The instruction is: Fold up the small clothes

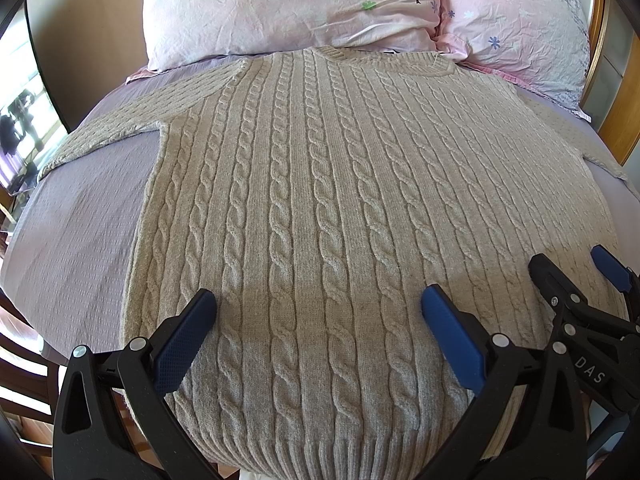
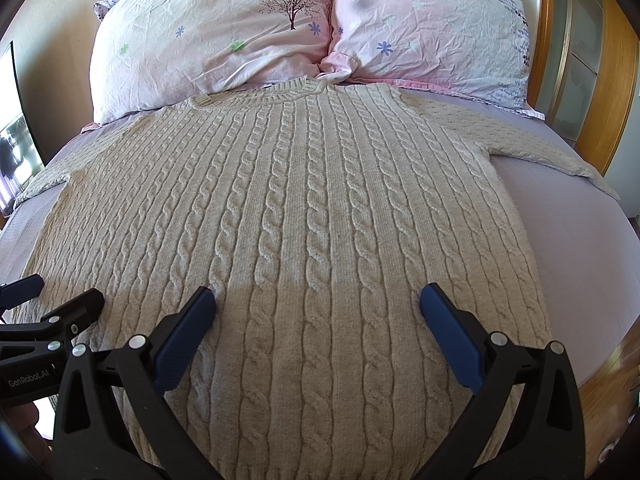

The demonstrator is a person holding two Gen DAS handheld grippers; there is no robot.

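Observation:
A beige cable-knit sweater (image 1: 320,184) lies flat and face up on the bed, collar toward the pillows, both sleeves spread out to the sides; it also shows in the right wrist view (image 2: 304,208). My left gripper (image 1: 319,300) is open and empty, hovering over the lower left part of the sweater near its hem. My right gripper (image 2: 318,300) is open and empty over the lower right part. The right gripper shows at the right edge of the left wrist view (image 1: 572,276), and the left gripper at the left edge of the right wrist view (image 2: 60,292).
The sweater lies on a lilac bedsheet (image 1: 88,216) (image 2: 572,248). Two pink flowered pillows (image 1: 288,4) (image 2: 432,28) lie at the head of the bed. A wooden bed frame (image 2: 616,80) runs along the right. A mirror or screen (image 1: 20,120) stands at the left.

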